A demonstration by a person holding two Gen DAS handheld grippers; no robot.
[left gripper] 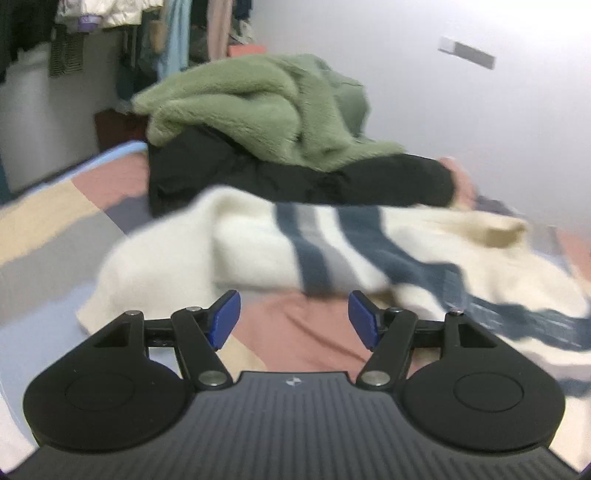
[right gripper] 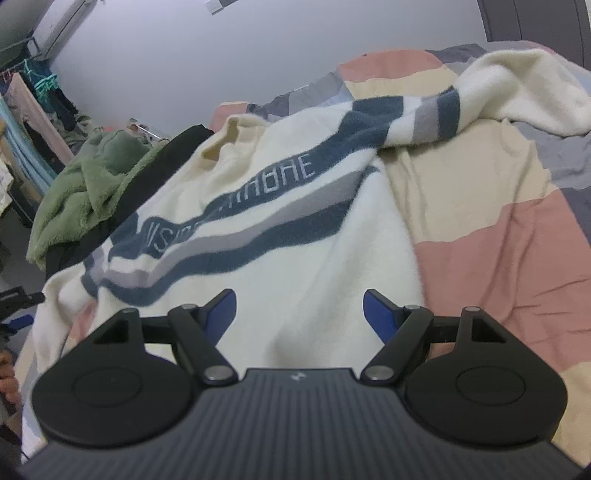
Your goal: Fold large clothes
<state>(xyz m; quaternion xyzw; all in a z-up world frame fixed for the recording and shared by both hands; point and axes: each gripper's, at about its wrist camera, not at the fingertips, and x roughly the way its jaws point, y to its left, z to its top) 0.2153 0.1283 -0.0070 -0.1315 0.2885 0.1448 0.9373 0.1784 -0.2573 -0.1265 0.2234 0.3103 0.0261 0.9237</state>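
We note a bed (right gripper: 498, 236) under a patchwork cover of pink, beige and grey blocks. Hanging garments (left gripper: 177, 33) at 11 o'clock in the left view; air conditioner (right gripper: 59, 18) at 10 o'clock in the right view, on the grey wall (right gripper: 221, 55).

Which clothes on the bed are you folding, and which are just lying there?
Being folded:
- fluffy cream sweater with navy and grey stripes, spread out before both open grippers

Just lying about:
- fuzzy green fleece garment
- black garment beneath it
- clothes hanging on the rack

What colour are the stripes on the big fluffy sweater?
The cream sweater has dark blue and grey stripes, seen best from the right wrist.
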